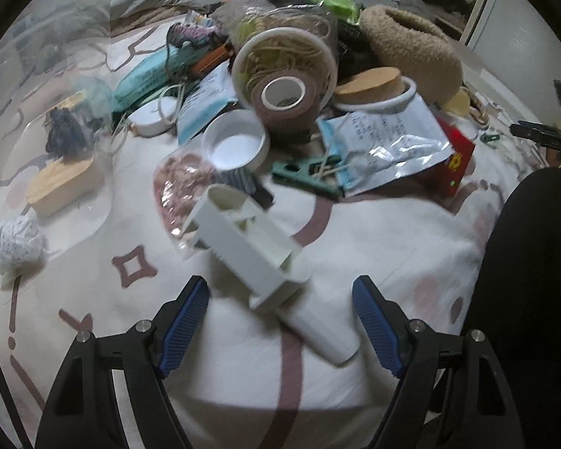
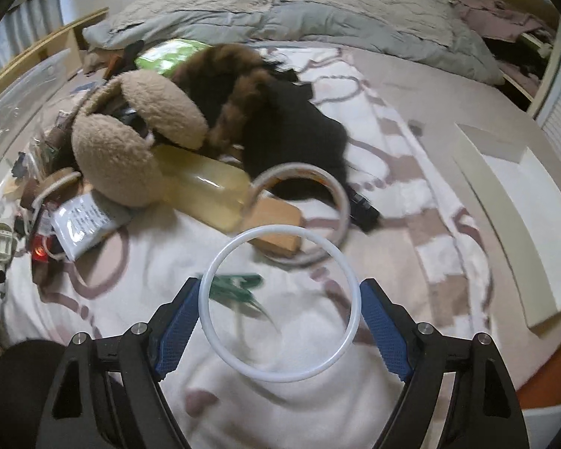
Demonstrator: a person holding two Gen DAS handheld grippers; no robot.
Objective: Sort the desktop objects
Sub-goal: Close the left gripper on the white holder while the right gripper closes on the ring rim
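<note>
In the left wrist view my left gripper [image 1: 280, 321] is open over a patterned bedspread [image 1: 374, 232]. A white plastic organizer [image 1: 243, 247] and a white tube [image 1: 318, 329] lie between and just ahead of its blue fingers [image 1: 187, 321], untouched. Behind them is a heap: a tape roll [image 1: 284, 101], a white bowl [image 1: 235, 144], a green clothespin [image 1: 306, 174], a foil pouch [image 1: 385, 142]. In the right wrist view my right gripper [image 2: 280, 310] is shut on a clear glass jar with a white rim [image 2: 349, 299]. A green clothespin [image 2: 235, 284] shows through it.
Beige fluffy slippers [image 2: 131, 149], a brown fur piece [image 2: 243, 89], a black cloth [image 2: 299, 138], a yellowish bottle [image 2: 209, 187] and a wooden block [image 2: 276, 224] lie ahead. A white box lid [image 2: 505, 194] sits at right. A clear bin [image 1: 37, 112] with yarn stands at left.
</note>
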